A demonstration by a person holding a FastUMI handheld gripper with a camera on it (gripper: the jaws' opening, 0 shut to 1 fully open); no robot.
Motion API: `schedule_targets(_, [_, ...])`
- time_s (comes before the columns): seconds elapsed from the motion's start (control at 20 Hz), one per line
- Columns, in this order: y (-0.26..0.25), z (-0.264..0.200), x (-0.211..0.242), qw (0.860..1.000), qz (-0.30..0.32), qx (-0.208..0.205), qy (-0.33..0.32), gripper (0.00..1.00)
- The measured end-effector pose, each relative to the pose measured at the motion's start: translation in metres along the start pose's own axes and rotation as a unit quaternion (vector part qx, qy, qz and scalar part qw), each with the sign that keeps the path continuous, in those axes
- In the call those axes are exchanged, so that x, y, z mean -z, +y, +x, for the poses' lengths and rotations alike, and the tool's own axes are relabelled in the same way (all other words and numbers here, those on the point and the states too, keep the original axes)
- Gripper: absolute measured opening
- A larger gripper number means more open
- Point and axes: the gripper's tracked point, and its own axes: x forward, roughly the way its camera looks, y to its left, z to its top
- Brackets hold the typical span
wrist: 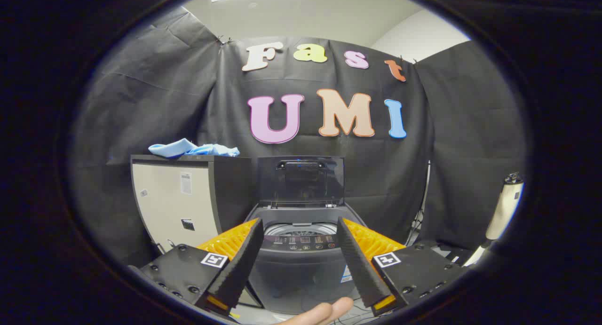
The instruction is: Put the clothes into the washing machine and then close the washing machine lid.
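Hand-held gripper (300,228) spread wide, fingers (240,264) parted and gripping nothing, nothing between them but open air; framed in the gap, a top-loading washing machine (301,268), standing just ahead of and below the tips; lid (301,180) raised upright at the back, dark and see-through, with a handle bar near its top edge; drum opening (301,229) exposed, ribbed metal rim visible under the lid; control panel (304,242) running along the front edge of the machine, small buttons in a row, markings too small to make out.

Left of the machine and touching or just beside it, a pale cabinet (176,202) with a dark top and dark side, a few stickers on its front face; lying on that top, light blue clothes (193,149), crumpled in a loose heap, well apart from the fingers and higher than the drum opening.

Black cloth wall behind everything; off to the right, a pale cylindrical post (504,207), tilted, with a dark cap; below the fingers, the tips of a person's fingers (324,312), close to the machine's front.
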Motion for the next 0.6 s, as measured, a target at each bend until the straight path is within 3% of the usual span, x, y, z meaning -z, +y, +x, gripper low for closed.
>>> schedule_targets(0.6, [-0.013,0.008,0.002,1.000,0.024,0.007,0.012,0.96])
